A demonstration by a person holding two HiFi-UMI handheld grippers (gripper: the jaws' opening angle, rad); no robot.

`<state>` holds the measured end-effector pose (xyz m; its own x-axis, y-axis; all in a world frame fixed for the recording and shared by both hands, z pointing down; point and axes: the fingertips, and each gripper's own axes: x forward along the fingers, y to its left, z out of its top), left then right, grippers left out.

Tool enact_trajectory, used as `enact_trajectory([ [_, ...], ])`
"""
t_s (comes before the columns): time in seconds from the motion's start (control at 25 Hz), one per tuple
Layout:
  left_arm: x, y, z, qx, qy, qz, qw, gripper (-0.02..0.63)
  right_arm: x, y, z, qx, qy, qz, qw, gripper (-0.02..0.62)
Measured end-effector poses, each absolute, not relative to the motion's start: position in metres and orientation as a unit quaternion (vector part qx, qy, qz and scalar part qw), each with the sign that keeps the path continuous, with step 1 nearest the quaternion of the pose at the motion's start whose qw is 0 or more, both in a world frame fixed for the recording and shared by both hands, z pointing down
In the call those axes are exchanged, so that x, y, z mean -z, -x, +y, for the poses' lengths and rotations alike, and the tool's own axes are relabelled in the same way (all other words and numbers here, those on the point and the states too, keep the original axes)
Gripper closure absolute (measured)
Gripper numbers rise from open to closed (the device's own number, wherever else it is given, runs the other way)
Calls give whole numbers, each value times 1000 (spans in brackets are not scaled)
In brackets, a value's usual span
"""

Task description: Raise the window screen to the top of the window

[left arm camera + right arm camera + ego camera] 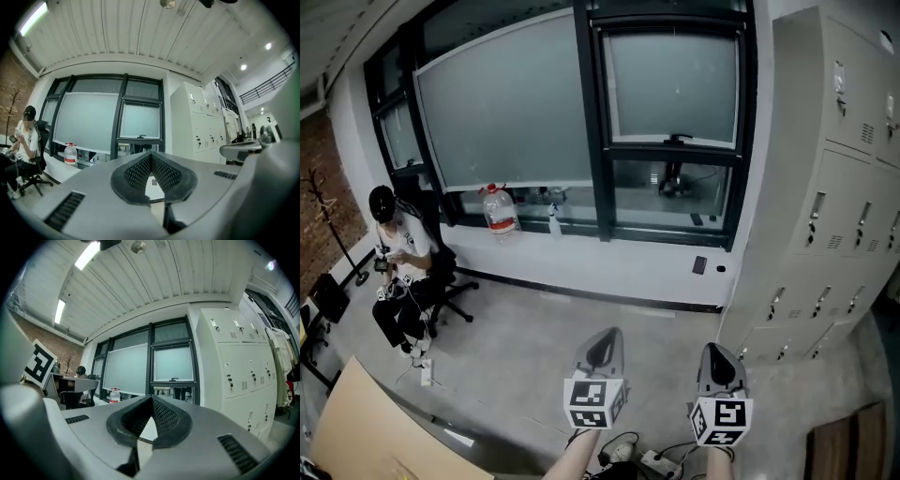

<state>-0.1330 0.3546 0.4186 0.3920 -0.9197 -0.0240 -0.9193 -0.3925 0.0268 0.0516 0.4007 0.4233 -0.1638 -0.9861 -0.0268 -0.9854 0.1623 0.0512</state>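
Top of the window (pixel 586 112) was cut off in the head view, and the stuff behind the lower glass was too murky to make out. The screen (pixel 506 103) hung flat over the wide left pane, well apart from both grippers. Its long axis ran side to side, and its bottom edge sat level just above the bottle (pixel 499 211) on the sill. Left gripper (pixel 602 349) and right gripper (pixel 719 361) pointed toward the window — jaws pressed together on both, nothing between them.

The head view is looking down from behind the left gripper (pixel 607 337) and right gripper (pixel 714 352), whose views are facing level toward the shared, far-off window (pixel 673 86) ahead.
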Motion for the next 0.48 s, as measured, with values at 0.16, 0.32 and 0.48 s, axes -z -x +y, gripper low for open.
enact_trajectory([
  [0.16,-414,138,372,21,-835,-550,-3,603,-423,-52,418,29,-652,-758,-4,589],
  [0.32,-425,146,384,18,-835,-550,1,603,-430,-49,429,27,-656,-754,-11,589],
  [0.48,-437,162,393,19,-828,-560,18,601,-441,-38,440,26,-652,-758,5,589],
])
